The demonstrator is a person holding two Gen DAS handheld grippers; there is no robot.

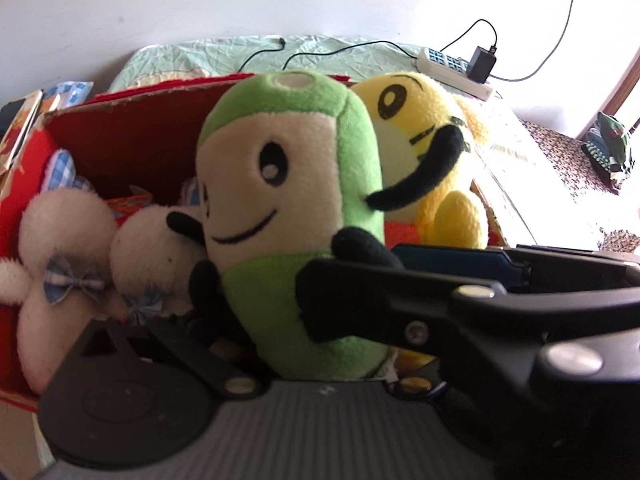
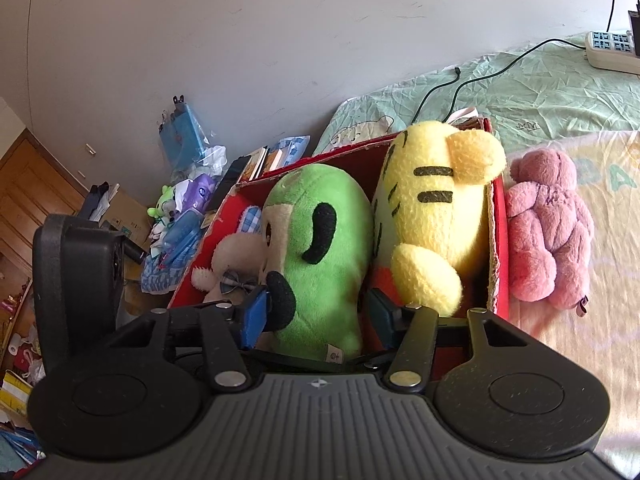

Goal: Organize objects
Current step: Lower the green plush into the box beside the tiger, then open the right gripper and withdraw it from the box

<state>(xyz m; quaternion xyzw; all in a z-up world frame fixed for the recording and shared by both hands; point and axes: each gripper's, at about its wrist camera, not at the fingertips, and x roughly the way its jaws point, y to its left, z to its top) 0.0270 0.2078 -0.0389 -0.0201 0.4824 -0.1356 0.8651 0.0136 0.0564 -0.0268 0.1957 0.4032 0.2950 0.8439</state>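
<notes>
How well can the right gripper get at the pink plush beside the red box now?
Probably not at once: the right gripper has the green plush between its fingers. The pink plush lies uncovered outside the red box.

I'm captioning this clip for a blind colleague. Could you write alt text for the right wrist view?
A green plush toy sits between the gripper's two fingers, in a red box beside a yellow plush toy and a white one. A pink plush toy lies outside the box on a pale green bedsheet.
</notes>
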